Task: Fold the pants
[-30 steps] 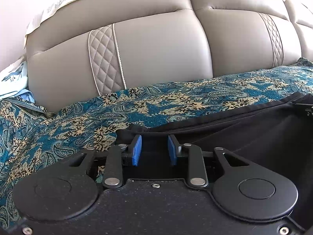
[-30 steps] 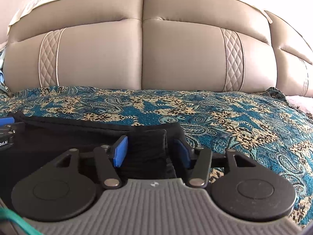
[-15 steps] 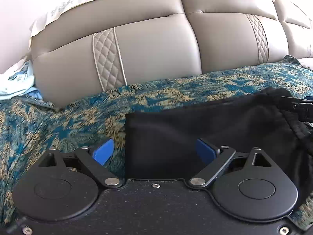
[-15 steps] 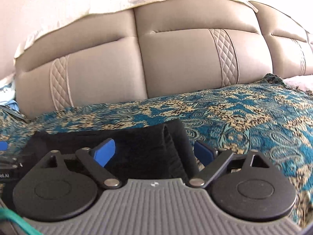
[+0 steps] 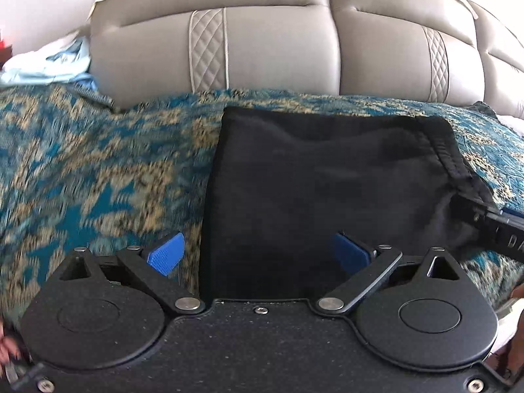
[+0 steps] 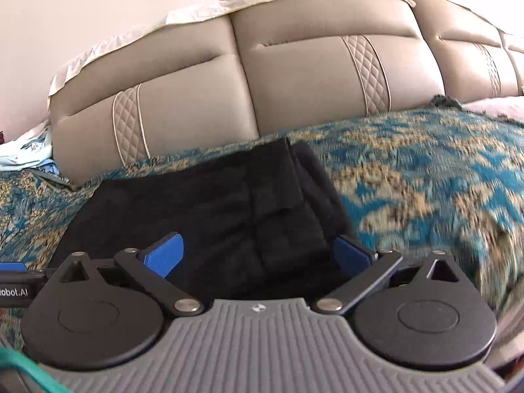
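The black pants [image 5: 327, 177] lie folded into a flat rectangle on the blue and gold patterned bedspread [image 5: 98, 170]. In the right wrist view the pants [image 6: 229, 206] show layered folds at their right edge. My left gripper [image 5: 257, 255] is open, its blue pads spread wide over the pants' near left edge, holding nothing. My right gripper [image 6: 258, 253] is open and empty over the pants' near right part. The tip of the right gripper shows at the right of the left wrist view [image 5: 497, 229].
A beige padded headboard [image 5: 278, 39] stands behind the bed, also seen in the right wrist view [image 6: 294, 75]. Light blue and white cloth [image 5: 49, 62] lies at the far left by the headboard. Bedspread [image 6: 425, 180] stretches to the right of the pants.
Both grippers went from shut on the pants' edge to wide open, letting the fabric go. Both have pulled back and risen, so the folded pants now lie flat ahead.
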A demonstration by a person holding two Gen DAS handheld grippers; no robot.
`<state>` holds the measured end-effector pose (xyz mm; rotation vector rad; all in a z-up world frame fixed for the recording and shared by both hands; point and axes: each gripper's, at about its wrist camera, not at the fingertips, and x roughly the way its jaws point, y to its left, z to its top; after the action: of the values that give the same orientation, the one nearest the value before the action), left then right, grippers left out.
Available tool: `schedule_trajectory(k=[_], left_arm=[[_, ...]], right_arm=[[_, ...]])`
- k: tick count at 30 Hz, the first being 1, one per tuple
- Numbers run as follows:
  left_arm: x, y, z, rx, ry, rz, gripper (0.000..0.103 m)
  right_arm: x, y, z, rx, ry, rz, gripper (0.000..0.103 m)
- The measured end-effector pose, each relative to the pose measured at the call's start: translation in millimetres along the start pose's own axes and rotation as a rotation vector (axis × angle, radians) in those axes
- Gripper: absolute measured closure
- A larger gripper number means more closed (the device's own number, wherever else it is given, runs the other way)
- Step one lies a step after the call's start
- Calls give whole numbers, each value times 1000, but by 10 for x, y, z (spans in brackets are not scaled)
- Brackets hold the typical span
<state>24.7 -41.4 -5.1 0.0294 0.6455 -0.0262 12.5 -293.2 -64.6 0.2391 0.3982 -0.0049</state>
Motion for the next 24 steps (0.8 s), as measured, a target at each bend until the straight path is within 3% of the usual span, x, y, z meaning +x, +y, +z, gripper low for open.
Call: schedule_trajectory(k=[6, 13, 24], left_arm=[[-112, 47, -180, -44, 18, 20, 5], [-60, 147, -352, -61, 72, 35, 5], [12, 184, -422, -40, 85, 31, 1]], right_arm=[[-197, 206, -254, -124, -15, -46, 0], [-205, 375, -398, -216, 51, -42, 0], [-126, 447, -489, -239, 80, -50, 0]])
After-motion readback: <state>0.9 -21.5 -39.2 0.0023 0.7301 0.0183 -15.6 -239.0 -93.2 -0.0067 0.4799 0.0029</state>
